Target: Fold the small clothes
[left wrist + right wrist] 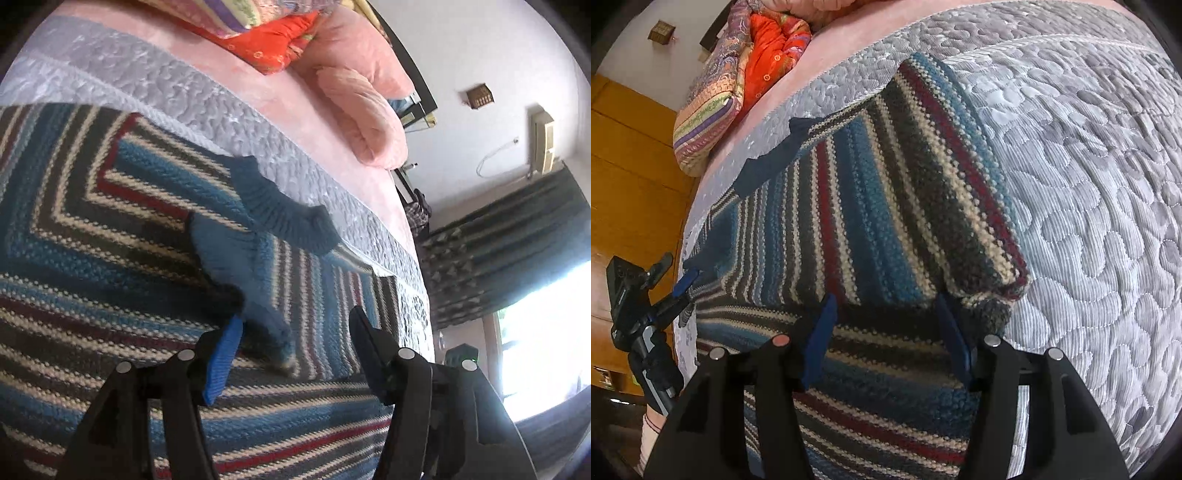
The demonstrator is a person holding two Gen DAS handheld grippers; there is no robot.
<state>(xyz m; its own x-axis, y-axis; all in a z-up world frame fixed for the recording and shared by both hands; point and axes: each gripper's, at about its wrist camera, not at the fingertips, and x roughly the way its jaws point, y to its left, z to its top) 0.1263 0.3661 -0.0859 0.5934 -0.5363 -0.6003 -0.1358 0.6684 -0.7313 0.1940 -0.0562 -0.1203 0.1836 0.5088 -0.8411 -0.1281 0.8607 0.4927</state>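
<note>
Two grippers were recorded over one striped sweater [871, 206], which lay spread on the grey quilted bedcover [1089, 184]. All places below are given from the sweater.

Left gripper [295, 332]: fingers wide apart, nothing clamped. A blue ribbed cuff [236, 273] of a folded-in sleeve lay just ahead of the fingers, nearer the blue-padded finger than the bare black one; whether that finger touched the knit could not be told. Beyond the cuff the ribbed collar [291, 214] was seen at the sweater's far edge, against the bedcover.

Right gripper [886, 332]: fingers also wide, straddling the knit but closed on nothing. A sleeve or side panel had been laid over the body, its stripes running away from the fingers toward the sweater's far edge — its long axis roughly in line with the gripper. Its near end [993, 291] sat just ahead of the right-hand finger, touching or almost touching it.

In the right wrist view the left gripper [679, 284] was noted at the sweater's left edge, well apart from the right gripper.

Beyond the sweater, a pink sheet [325, 122] and a pile of folded bedding [738, 81] were seen.

Judgement: a sleeve fold looked part done. The right gripper appeared nearer to a loose end — a short advance and a closing would likely take it.
</note>
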